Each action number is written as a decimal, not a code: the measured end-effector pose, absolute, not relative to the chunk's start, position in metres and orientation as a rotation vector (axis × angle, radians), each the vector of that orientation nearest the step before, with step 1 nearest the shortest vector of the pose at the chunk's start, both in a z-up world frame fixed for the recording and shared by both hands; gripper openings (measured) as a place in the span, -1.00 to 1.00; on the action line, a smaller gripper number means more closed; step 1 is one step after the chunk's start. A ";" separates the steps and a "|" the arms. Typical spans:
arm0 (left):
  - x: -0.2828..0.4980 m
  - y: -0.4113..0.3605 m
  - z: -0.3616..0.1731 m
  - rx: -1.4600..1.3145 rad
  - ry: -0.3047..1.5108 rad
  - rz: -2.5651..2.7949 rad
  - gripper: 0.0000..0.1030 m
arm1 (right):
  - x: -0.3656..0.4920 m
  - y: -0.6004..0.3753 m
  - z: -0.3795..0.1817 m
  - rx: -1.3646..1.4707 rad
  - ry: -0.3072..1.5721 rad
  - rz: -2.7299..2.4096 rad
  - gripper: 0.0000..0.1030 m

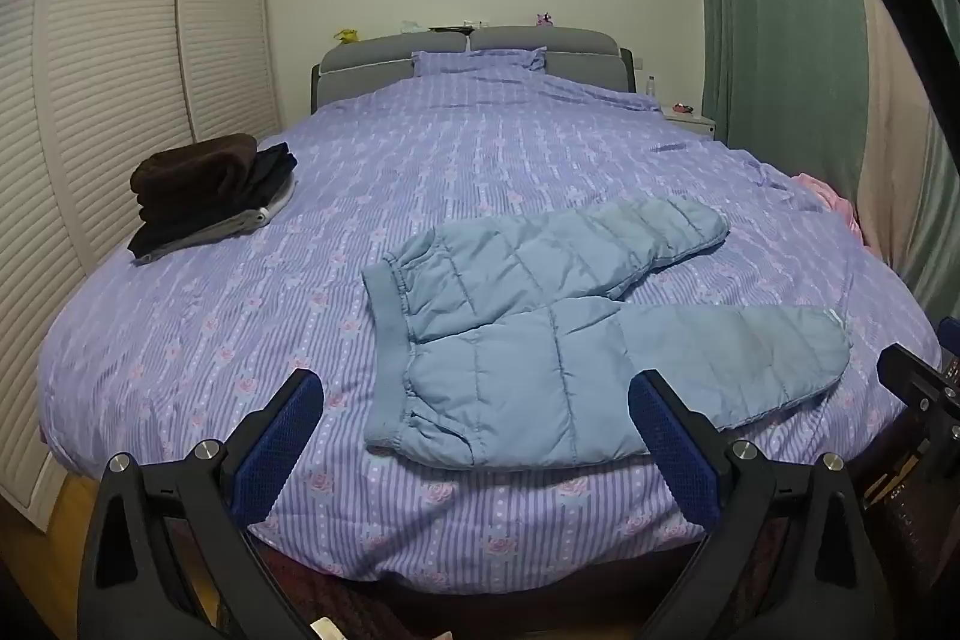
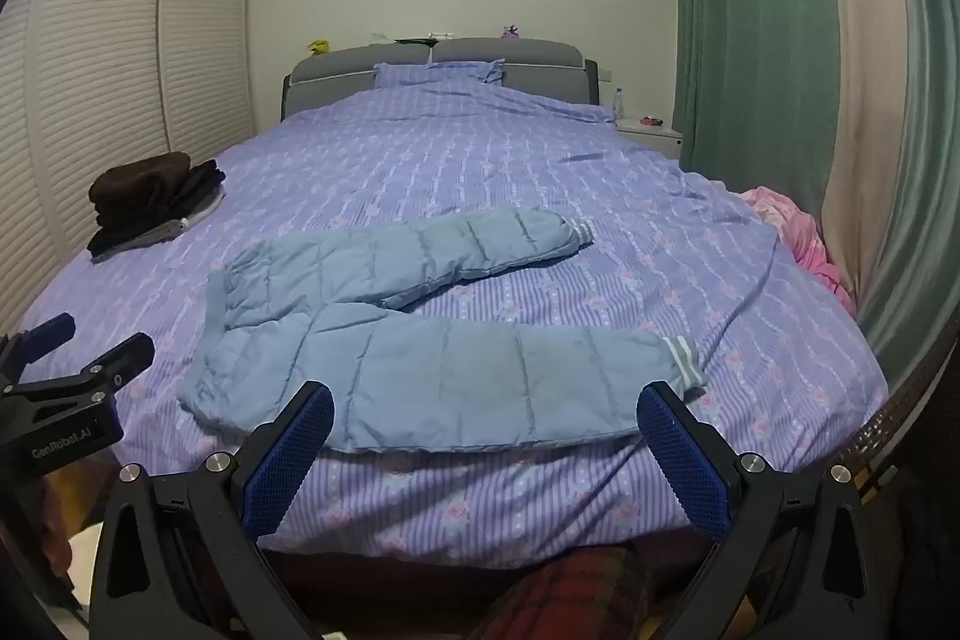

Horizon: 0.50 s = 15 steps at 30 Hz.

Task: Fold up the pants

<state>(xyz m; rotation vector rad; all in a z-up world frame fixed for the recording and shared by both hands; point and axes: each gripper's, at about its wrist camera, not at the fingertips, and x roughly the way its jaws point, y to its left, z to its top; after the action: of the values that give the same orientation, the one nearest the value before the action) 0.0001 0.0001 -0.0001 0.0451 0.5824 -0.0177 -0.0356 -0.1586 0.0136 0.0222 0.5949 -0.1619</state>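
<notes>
Beside the pants, both grippers, left gripper and right gripper, are hovering wide open, risking slippery padding bunching.

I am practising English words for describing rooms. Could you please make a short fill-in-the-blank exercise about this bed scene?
1. The quilted pants lying on the bed are light ____ in colour.
2. Both the left gripper and the right gripper have their jaws ____.
3. The pile of dark folded clothes lies near the ____ edge of the bed.

Missing words: blue; open; left
</notes>
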 end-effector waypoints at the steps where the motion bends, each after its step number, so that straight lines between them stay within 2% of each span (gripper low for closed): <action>1: 0.000 0.000 0.000 0.044 0.583 -0.024 1.00 | -0.035 -0.158 0.013 0.016 0.604 -0.161 0.99; 15: -0.003 0.005 0.006 0.026 0.562 -0.043 1.00 | -0.035 -0.159 0.011 0.023 0.598 -0.169 0.99</action>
<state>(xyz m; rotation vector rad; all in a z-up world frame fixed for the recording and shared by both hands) -0.0034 0.0046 0.0061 0.0263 0.5616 -0.0430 -0.0353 -0.1592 0.0110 0.0226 0.5985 -0.1694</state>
